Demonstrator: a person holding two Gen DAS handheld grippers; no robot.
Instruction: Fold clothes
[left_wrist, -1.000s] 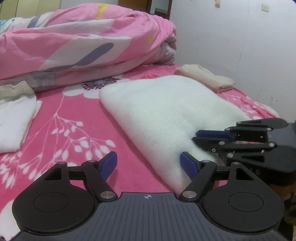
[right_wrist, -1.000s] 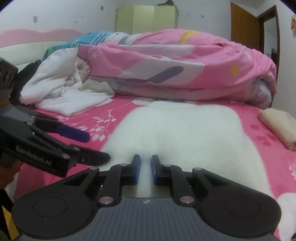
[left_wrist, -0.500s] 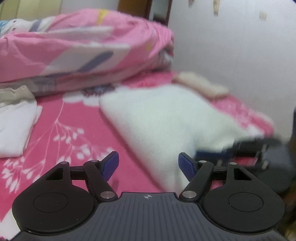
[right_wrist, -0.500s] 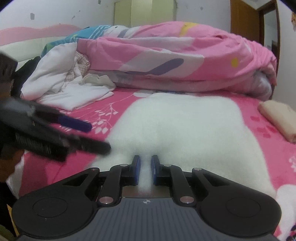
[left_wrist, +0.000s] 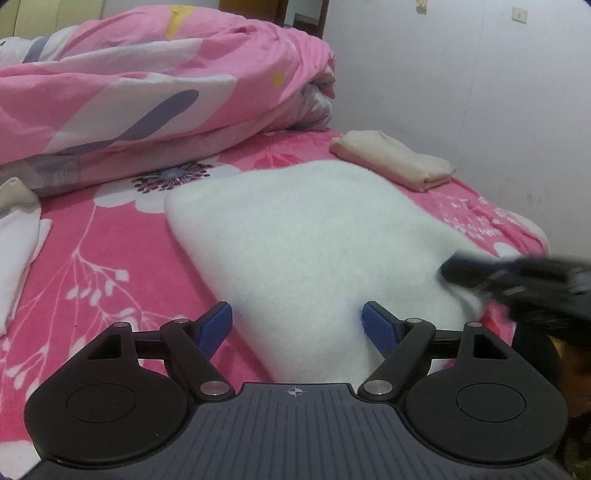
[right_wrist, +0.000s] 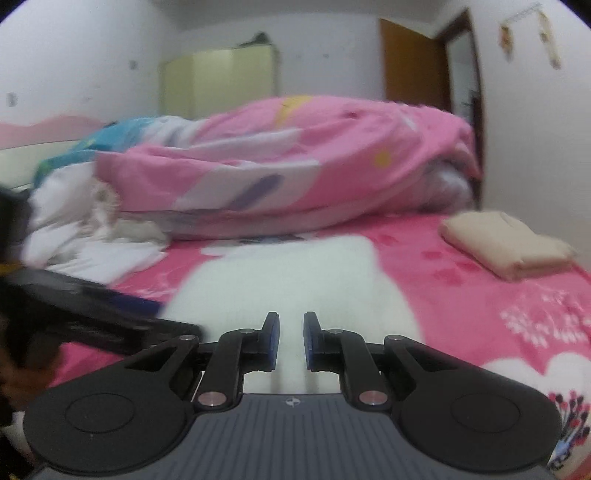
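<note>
A white fleece garment (left_wrist: 314, 240) lies flat on the pink flowered bed sheet (left_wrist: 92, 258). My left gripper (left_wrist: 297, 325) sits low at its near edge. Its jaws are opening, with the cloth's edge between the blue pads and neither pad pressing on it. My right gripper (right_wrist: 290, 339) is shut on the near edge of the same white garment (right_wrist: 295, 280), with fleece pinched between its pads. In the left wrist view the right gripper (left_wrist: 447, 271) is a blur at the garment's near right corner. The left gripper (right_wrist: 184, 328) shows blurred at the left of the right wrist view.
A folded beige cloth (left_wrist: 395, 160) lies at the bed's far right near the wall. A bunched pink quilt (left_wrist: 147, 92) fills the back of the bed. Loose white clothes (right_wrist: 92, 240) are heaped at the left. A wardrobe (right_wrist: 218, 85) and a door (right_wrist: 410, 70) stand behind.
The right gripper has swung to the right and rolled, still pinching the white fleece. The left gripper's jaws stand a little wider and it has shifted slightly along the garment's edge.
</note>
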